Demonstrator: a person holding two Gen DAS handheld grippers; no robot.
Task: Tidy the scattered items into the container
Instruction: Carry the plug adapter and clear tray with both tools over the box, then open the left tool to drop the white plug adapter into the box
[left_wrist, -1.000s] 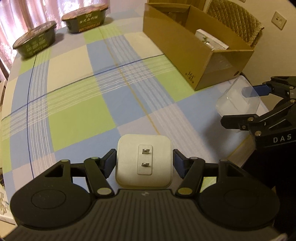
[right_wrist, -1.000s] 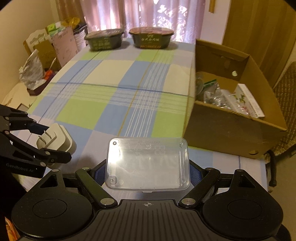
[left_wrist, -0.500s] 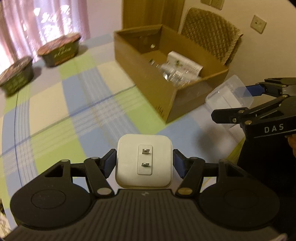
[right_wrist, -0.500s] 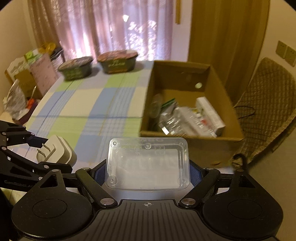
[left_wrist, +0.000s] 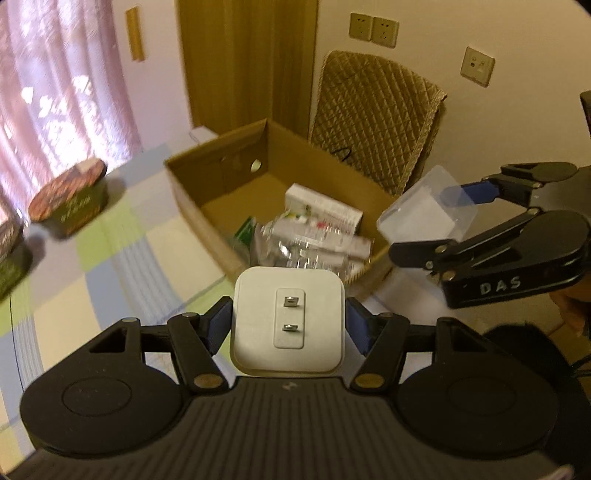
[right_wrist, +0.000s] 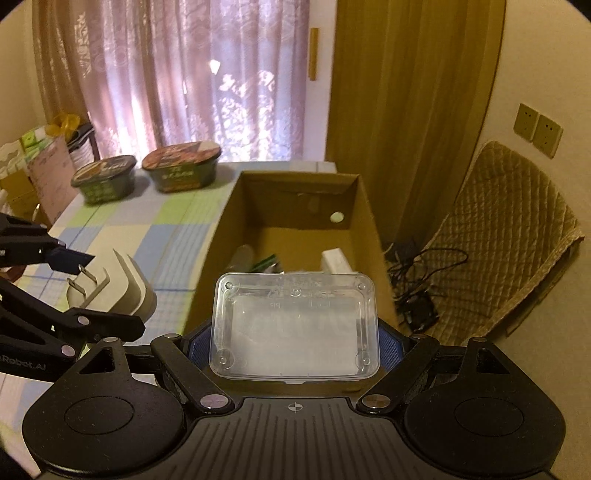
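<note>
While both loads hang short of the cardboard box (right_wrist: 295, 206), you have 2 things in hand: your left gripper (left_wrist: 289, 320) is clamped on the white plug adapter (left_wrist: 289, 319) by its 2 flat sides, prongs facing out toward the camera, and your right gripper (right_wrist: 294, 334) is closed across the clear plastic case (right_wrist: 294, 326) at its short ends. The adapter looks like a dense, rigid block with smooth faces, so I judge it could slip if you ease the squeeze early; keep the pads centred on the sides, clear of the 2 prongs. The case looks light, thin-walled and a little flexible, likely to bow or pop out under a hard pinch, so hold it gently near the corners where the rim stiffens it. The box sits on the checked tablecloth (left_wrist: 122, 258), already holding packets (left_wrist: 314, 240) at its near end, with bare floor at the far end. 2 noodle bowls (right_wrist: 181, 171) stand well apart by the curtain.
</note>
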